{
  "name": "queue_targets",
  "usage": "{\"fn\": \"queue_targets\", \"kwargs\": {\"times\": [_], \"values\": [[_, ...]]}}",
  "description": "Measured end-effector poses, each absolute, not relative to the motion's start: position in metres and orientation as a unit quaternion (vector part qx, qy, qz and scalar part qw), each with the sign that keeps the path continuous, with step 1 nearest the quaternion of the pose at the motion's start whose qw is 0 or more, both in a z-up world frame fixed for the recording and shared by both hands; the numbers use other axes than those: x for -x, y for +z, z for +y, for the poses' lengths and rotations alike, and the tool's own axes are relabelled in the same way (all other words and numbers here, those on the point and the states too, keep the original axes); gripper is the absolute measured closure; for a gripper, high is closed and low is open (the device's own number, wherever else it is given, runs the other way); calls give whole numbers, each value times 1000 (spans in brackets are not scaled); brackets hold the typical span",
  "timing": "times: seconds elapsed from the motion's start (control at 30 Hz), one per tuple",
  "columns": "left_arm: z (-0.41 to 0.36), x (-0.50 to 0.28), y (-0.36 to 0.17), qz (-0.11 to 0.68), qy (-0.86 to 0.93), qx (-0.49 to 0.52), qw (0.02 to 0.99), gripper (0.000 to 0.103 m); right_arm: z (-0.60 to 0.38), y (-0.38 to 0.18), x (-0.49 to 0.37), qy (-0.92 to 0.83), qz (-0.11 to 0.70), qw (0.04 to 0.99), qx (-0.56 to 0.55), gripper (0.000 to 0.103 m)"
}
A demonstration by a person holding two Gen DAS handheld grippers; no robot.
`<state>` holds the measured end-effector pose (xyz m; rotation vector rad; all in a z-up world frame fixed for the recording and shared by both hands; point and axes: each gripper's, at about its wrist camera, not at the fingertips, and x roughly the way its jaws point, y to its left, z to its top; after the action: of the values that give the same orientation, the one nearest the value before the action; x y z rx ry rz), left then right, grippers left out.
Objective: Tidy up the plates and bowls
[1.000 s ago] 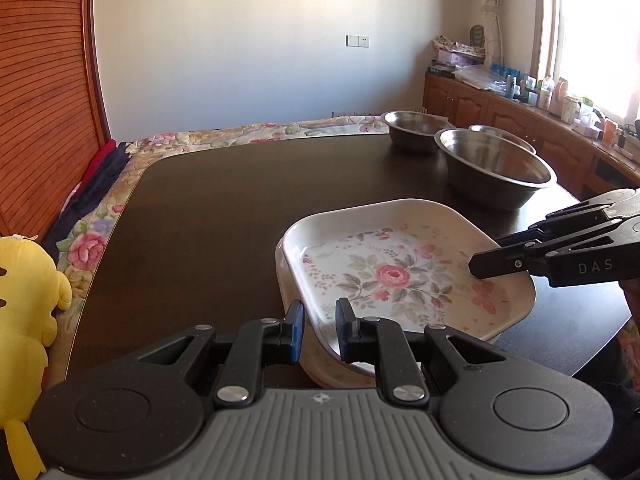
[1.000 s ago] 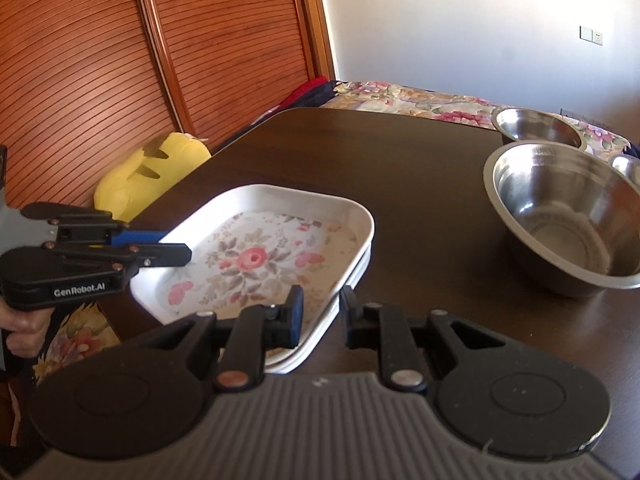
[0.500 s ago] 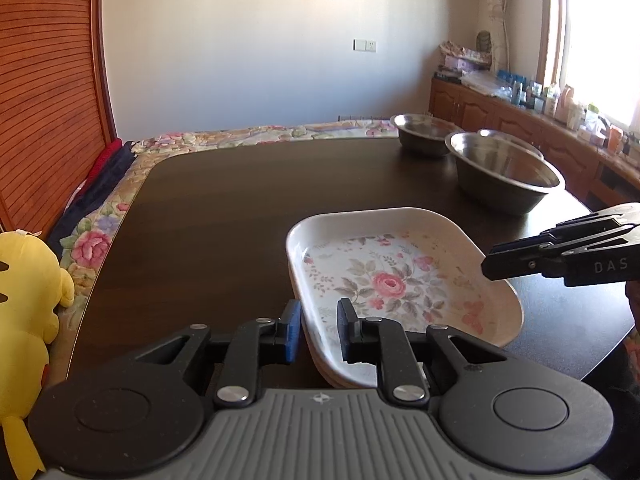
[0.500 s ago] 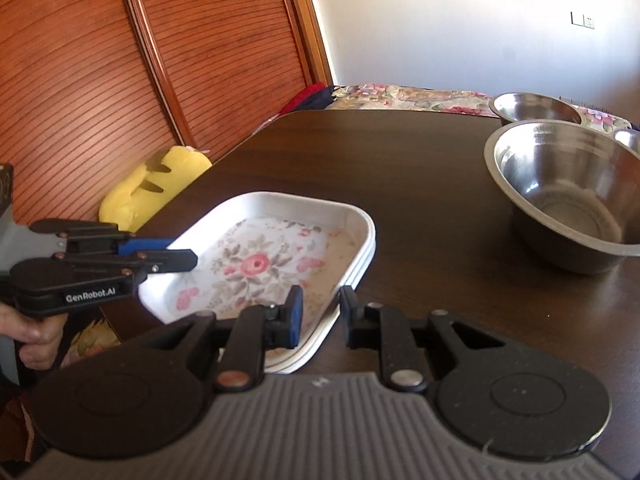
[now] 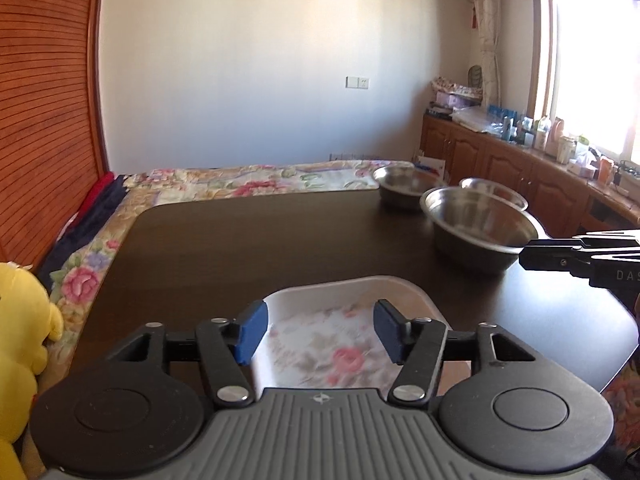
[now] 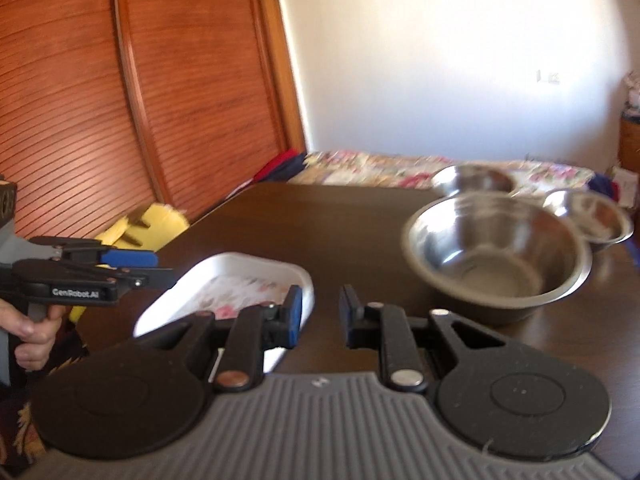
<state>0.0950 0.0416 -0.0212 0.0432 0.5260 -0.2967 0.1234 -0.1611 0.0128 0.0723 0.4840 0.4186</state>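
Left wrist view: left gripper (image 5: 318,332) is opening, nothing between its pads — the tray (image 5: 352,320) sits on the table (image 5: 240,240) below, released. Right gripper (image 6: 318,314), near-closed and empty, faces the bowls (image 6: 496,252) — likely next to stack.

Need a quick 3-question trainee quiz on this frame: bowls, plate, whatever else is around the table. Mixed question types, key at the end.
1. How many steel bowls stand on the table?
2. True or false: the floral plate has a bowl sitting in it.
3. The yellow plush toy is: A) on the table; B) off the table, beside its edge; C) inside a bowl.

Key: 1) three; 2) false, it holds nothing; 3) B.
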Motion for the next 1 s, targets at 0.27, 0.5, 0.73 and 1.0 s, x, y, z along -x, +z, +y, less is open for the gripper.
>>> {"fn": "queue_targets", "kwargs": {"times": [0.27, 0.5, 0.73, 1.0], "values": [[-9, -110, -15, 248, -179, -24, 952, 25, -202, 11, -117, 154, 200, 966, -45, 71], [-49, -136, -12, 242, -193, -21, 951, 15, -234, 7, -123, 109, 180, 977, -38, 53], [-81, -164, -12, 248, -197, -21, 948, 15, -268, 0, -145, 92, 177, 979, -44, 42], [-104, -188, -16, 262, -194, -27, 945, 20, -288, -3, -174, 103, 198, 974, -29, 41]]}}
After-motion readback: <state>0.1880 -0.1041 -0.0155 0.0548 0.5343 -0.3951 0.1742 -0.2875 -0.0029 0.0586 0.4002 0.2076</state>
